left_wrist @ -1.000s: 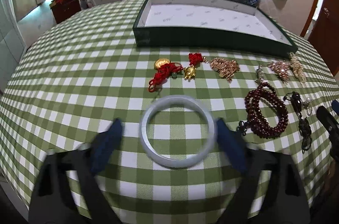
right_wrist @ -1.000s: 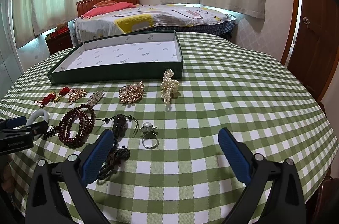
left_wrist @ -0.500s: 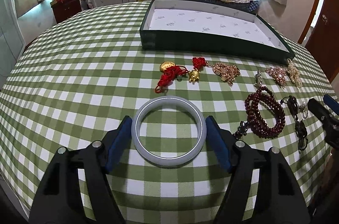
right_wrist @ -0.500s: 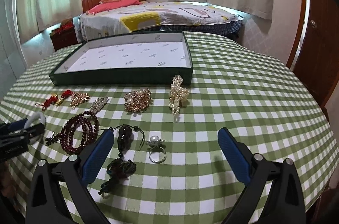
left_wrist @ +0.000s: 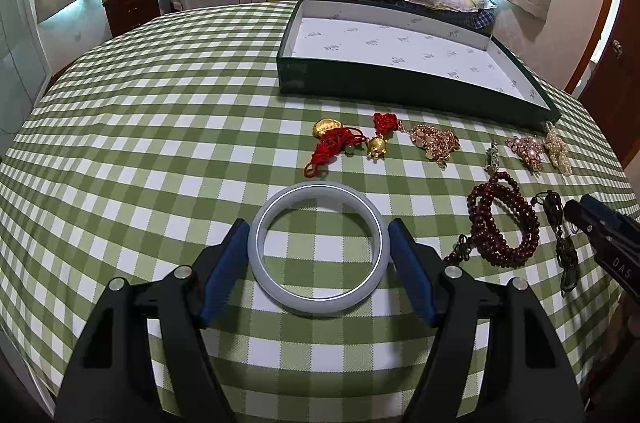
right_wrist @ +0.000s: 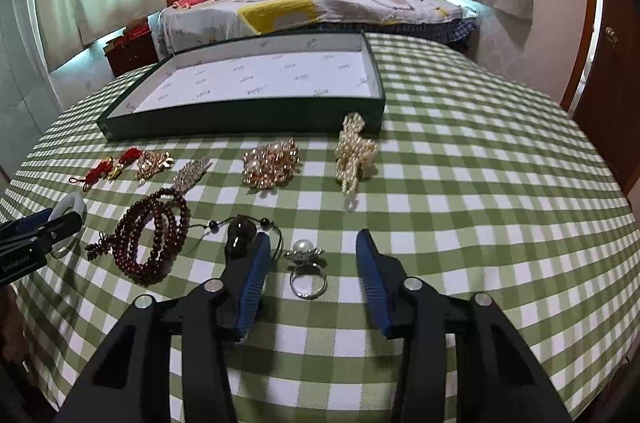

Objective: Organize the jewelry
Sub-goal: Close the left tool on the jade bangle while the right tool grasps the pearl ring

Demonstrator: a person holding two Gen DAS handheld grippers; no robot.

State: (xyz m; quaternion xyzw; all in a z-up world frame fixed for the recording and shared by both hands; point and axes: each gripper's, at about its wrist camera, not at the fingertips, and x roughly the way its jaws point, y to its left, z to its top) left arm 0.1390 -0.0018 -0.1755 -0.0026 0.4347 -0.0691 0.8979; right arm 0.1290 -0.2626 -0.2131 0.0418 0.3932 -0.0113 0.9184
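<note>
A pale jade bangle (left_wrist: pixel 318 248) lies flat on the green checked tablecloth. My left gripper (left_wrist: pixel 318 237) is shut on the bangle, one blue pad against each side of it. The bangle also shows in the right wrist view (right_wrist: pixel 71 207). My right gripper (right_wrist: pixel 312 259) is open, its fingers either side of a silver pearl ring (right_wrist: pixel 307 273); the left finger lies over a black cord pendant (right_wrist: pixel 239 237). A shallow green box (left_wrist: pixel 408 91) with white lining stands beyond the jewelry, also in the right wrist view (right_wrist: pixel 248 121).
Between gripper and box lie red knot charms (left_wrist: pixel 340 139), a gold coin piece (left_wrist: pixel 434 139), a dark red bead bracelet (left_wrist: pixel 502 227), a pink-gold brooch (right_wrist: pixel 270 163), a pearl cluster (right_wrist: pixel 354 153) and a rhinestone clip (right_wrist: pixel 192 173). A bed stands behind the round table.
My left gripper closed from wide open onto the bangle. My right gripper moved forward and down and narrowed around the pearl ring.
</note>
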